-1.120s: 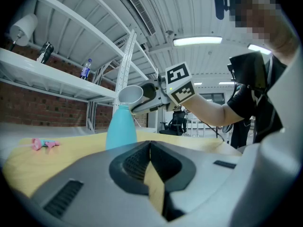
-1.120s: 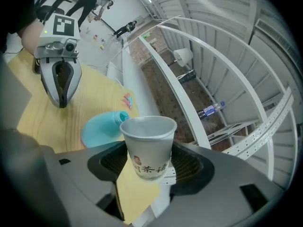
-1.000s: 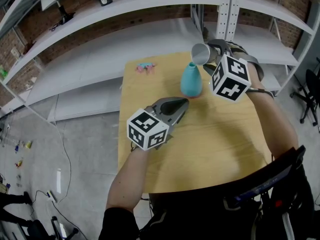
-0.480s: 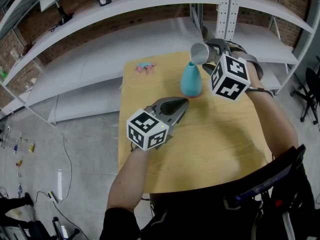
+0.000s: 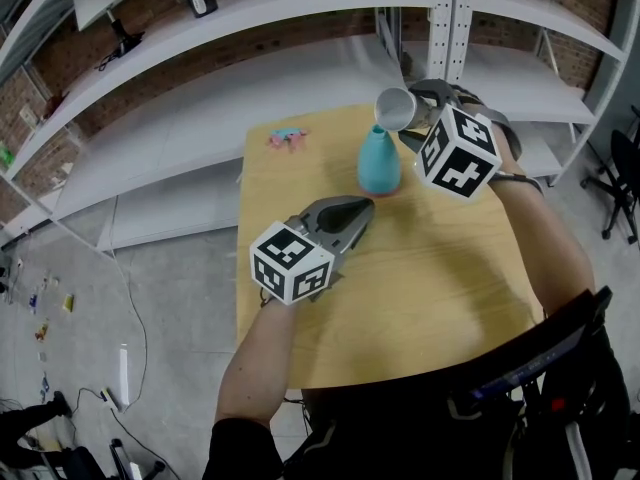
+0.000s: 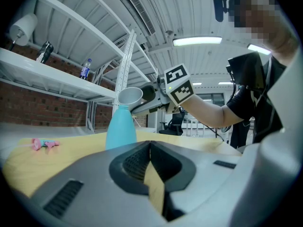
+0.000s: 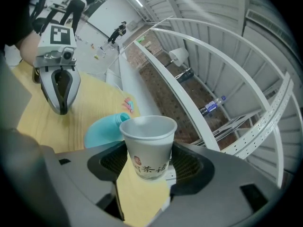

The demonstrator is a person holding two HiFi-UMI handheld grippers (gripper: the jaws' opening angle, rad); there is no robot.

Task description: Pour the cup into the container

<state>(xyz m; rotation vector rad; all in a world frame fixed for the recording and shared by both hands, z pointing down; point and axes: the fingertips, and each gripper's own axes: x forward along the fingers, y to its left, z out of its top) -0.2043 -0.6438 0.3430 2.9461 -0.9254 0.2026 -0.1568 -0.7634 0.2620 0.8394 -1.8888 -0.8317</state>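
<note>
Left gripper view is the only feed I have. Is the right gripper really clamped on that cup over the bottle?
Observer: Yes. In the right gripper view the paper cup sits between the right gripper's fingers, pinched on its lower wall.
Operator: Is its mouth lined up with the bottle?
Observer: In the head view the cup is tipped on its side, with its rim just above the teal bottle's neck. Whether anything is pouring cannot be seen.
Operator: How close is my left gripper to the bottle?
Observer: The head view shows the left gripper over the table on the person's side of the bottle. It points towards the base, close but apart from it.
</note>
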